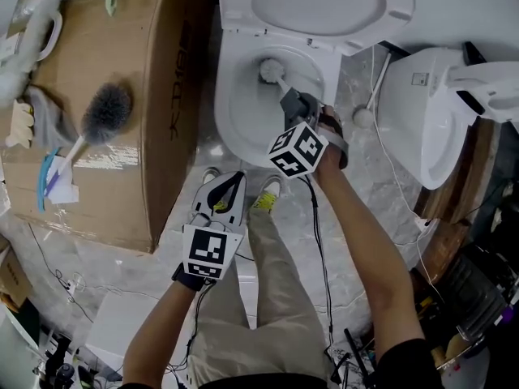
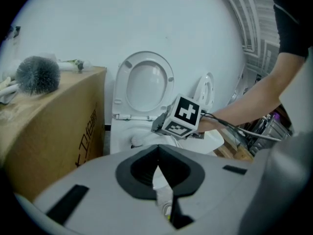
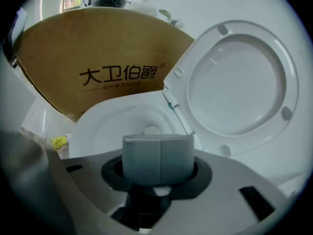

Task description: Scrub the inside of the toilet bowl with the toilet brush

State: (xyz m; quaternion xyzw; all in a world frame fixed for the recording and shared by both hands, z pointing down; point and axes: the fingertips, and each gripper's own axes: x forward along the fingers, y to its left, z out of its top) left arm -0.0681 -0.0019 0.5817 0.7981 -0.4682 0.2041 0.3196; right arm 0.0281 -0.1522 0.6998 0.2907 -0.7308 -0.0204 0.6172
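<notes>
The white toilet bowl [image 1: 235, 108] stands with seat and lid [image 1: 320, 2] raised. The toilet brush's white head [image 1: 272, 69] is inside the bowl near its back wall. My right gripper [image 1: 289, 101] reaches over the front rim, shut on the brush's handle. In the right gripper view the grey pads [image 3: 142, 158] of the right gripper [image 3: 159, 156] meet, a bit of white handle shows beneath them, and the brush head [image 3: 152, 129] lies ahead in the bowl [image 3: 107, 126]. My left gripper [image 1: 228, 186] hangs shut and empty over the floor before the toilet. The left gripper [image 2: 157, 166] looks at the bowl [image 2: 122, 131].
A large cardboard box [image 1: 122, 160] stands left of the toilet with a grey duster brush [image 1: 105, 112] and other items on top. A second white toilet [image 1: 422, 112] sits at the right, a white-handled plunger-like tool [image 1: 365, 116] between them. Cables trail on the marble floor [image 1: 365, 233].
</notes>
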